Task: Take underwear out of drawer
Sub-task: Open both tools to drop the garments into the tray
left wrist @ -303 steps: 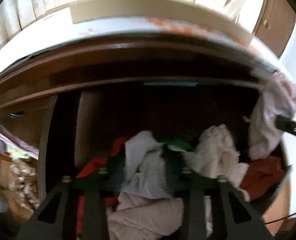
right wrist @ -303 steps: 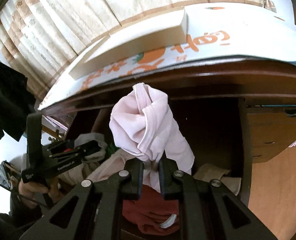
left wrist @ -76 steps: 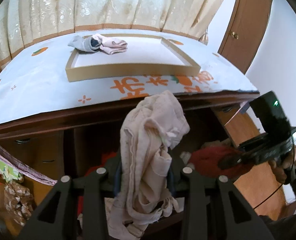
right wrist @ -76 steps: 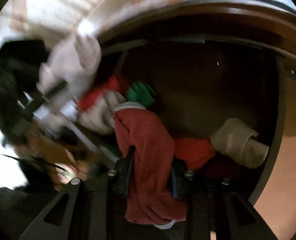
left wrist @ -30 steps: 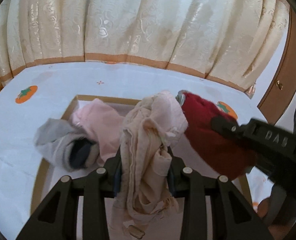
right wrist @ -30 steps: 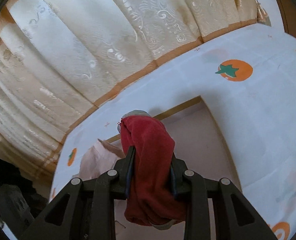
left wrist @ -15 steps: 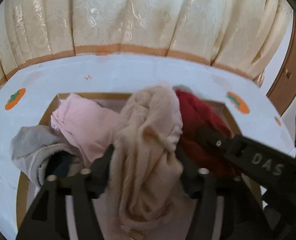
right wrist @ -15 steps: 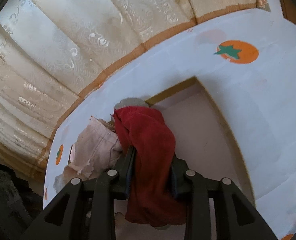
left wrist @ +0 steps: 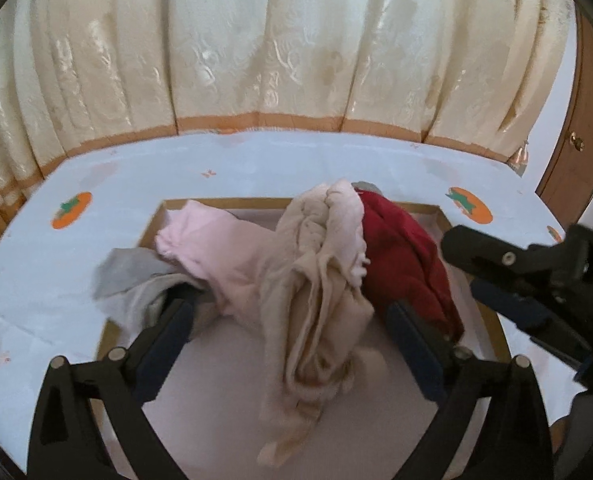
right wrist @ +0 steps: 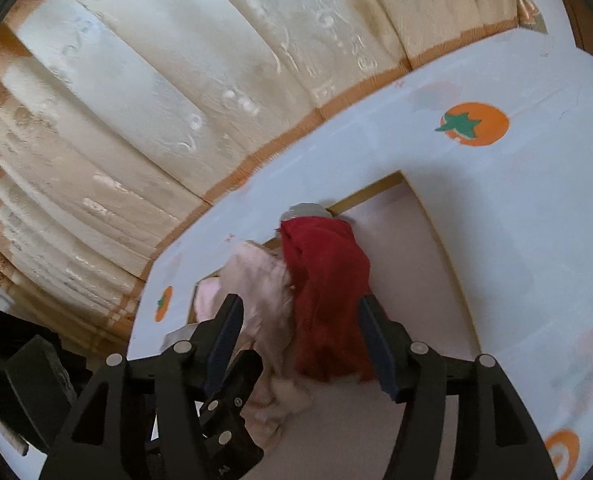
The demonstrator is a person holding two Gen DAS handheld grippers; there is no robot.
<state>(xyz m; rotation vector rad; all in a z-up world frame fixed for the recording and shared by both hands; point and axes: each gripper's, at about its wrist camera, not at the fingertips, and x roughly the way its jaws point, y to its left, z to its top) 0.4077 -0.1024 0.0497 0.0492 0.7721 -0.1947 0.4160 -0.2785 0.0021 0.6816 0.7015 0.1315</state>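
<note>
Tray [left wrist: 470,318] sits on a white cloth [left wrist: 256,168] w/ orange fruit prints, curtain [left wrist: 276,48] behind. In the tray: grey piece [left wrist: 130,280], pink piece [left wrist: 216,248], beige undies [left wrist: 320,280] and red undies [left wrist: 404,256], all bunched & touching.

Left claw [left wrist: 292,312] has just been opening; jaws wide, beige undies between them, pads off it. Right claw [right wrist: 298,332] has just been opening too; red undies [right wrist: 328,280] between, not pinched.

Left view shows the grey piece well; right view mostly hides it. Door [left wrist: 576,128] at far right only in left view. No writing I can read.
</note>
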